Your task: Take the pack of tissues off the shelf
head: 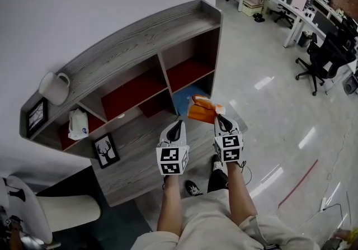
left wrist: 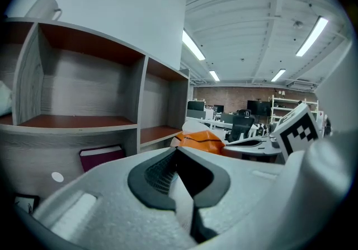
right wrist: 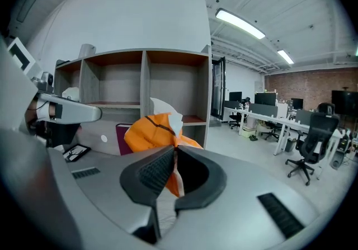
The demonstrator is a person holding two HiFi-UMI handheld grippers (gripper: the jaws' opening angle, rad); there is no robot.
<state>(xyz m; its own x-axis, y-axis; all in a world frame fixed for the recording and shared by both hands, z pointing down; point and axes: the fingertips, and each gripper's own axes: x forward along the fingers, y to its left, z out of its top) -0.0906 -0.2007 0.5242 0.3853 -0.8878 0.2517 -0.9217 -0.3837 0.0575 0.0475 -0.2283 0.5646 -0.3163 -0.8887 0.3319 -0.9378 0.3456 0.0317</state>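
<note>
- Right, the right gripper (head: 220,120) has its jaws all but together, pinching the pack of tissues (head: 200,110) by a thin fold of its wrapper.
- The pack hangs in the air in front of the shelf (head: 140,42), clear of every compartment, so it looks as good as taken off.
- The left gripper (head: 177,125) sits just beside its partner, jaws closed on nothing and taking no part in the carry.
- Here is the main risk as I judge it: the hold is on film only, not on the body of the pack. A quick swing could let the slick wrapper slide out from between the pads (right wrist: 154,171), or stretch and tear it.
- A second risk: in the right gripper view a white tissue (right wrist: 162,108) pokes up out of the pack, and a brush against the shelf's edge could drag it loose.
- And the idle left gripper is near enough that a careless move could knock the dangling pack.
- On to materials: the pack is soft and pillowy, in crumpled orange plastic with a dark line across it.
- The pads are dark, ribbed rubber, set in smooth pale grey shells.
- The shelf is boxy, grey wood grain outside with red-brown floors inside its square cells.
- A rounded white mug (head: 53,86) stands on top.
</note>
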